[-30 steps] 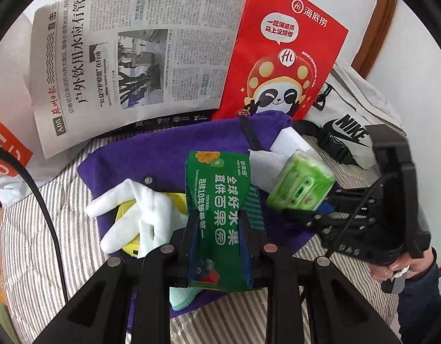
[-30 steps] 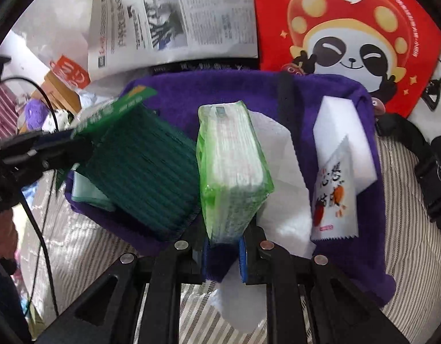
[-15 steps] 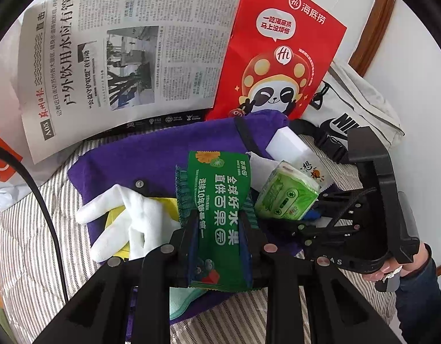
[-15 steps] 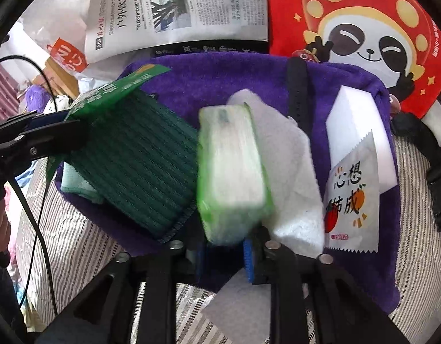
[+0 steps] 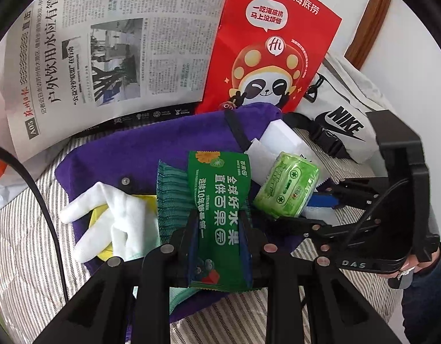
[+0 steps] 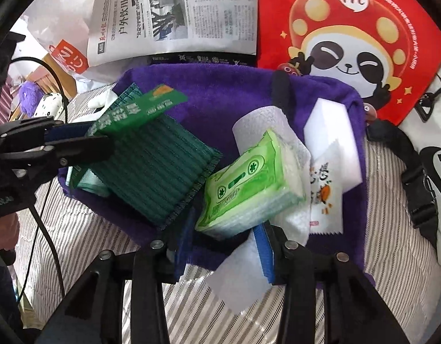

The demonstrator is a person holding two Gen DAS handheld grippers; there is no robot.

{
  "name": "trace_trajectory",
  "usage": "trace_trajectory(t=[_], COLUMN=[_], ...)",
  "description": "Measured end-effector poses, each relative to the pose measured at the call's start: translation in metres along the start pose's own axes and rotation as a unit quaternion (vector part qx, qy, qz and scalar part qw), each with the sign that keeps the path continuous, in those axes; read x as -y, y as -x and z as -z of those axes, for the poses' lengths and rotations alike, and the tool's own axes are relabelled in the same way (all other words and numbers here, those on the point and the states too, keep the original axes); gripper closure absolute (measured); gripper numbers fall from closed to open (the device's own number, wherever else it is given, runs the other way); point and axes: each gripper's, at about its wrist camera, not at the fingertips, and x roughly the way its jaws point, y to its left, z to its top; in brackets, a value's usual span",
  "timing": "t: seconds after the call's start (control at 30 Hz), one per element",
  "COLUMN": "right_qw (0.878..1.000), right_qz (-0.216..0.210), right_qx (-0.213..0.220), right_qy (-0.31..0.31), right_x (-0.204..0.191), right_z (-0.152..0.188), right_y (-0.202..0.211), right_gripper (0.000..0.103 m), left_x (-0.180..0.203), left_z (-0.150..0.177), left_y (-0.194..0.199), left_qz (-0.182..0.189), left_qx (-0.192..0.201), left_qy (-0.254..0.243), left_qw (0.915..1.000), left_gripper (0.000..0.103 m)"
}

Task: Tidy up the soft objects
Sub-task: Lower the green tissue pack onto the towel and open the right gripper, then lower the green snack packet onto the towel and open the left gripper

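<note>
While the left claw (image 5: 219, 229) stays out of it, its pads pinched on the green label card of a dark green ribbed cloth (image 6: 163, 169), the right claw (image 6: 224, 246) has just been opening its jaws. The green tissue pack (image 6: 246, 186) lies tilted between the blue pads (image 6: 264, 253), and none of the pads seems to press it. It rests on a white paper sheet (image 6: 283, 137) spread over the purple towel (image 6: 220, 86).

In the right wrist view the ribbed cloth hangs at nine o'clock from the tissue pack, its lower corner just beside the pack. At three o'clock from the pack lie a white sponge block (image 6: 332, 132) and a white sachet (image 6: 326, 197) with orange print, both on the towel.

In the left wrist view a white glove (image 5: 111, 220) lies at nine o'clock from the held cloth, over something yellow (image 5: 101, 215) that I cannot identify. The towel sits on a striped bed cover (image 5: 25, 243). Beyond it, at twelve o'clock, a newspaper (image 5: 114, 43) and a red panda bag (image 5: 272, 51) lean upright, with a white Nike bag (image 5: 343, 114) at two o'clock. A hand (image 5: 415, 263) grips the right claw's handle at four o'clock.
</note>
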Motion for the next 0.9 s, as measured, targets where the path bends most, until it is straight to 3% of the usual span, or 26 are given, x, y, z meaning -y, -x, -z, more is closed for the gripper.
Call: trace_trajectory(t=[0.4,0.63,0.9], right_qw=[1.000,0.998,0.995], right_qz=[0.022,0.009,0.011], right_qx=[0.008,0.032,0.054], right_qy=[-0.011,-0.056,-0.081], right_x=[0.016,0.030,0.033], right_z=[0.016,0.025,0.039], right_y=[0.026,0.043,0.064], right_gripper=[0.062,0.062,0.062], left_x=[0.011,0.026,0.044], left_z=[0.000,-0.004,0.001], left_y=[-0.007,-0.020,-0.045], left_qz=[0.005,0.007,-0.027], left_qx=[-0.010,-0.023,-0.048], left_qy=[-0.009,-0.024,-0.060], left_qw=[0.9999,0.9994,0.9967], left_gripper=[0.079,0.079,0.078])
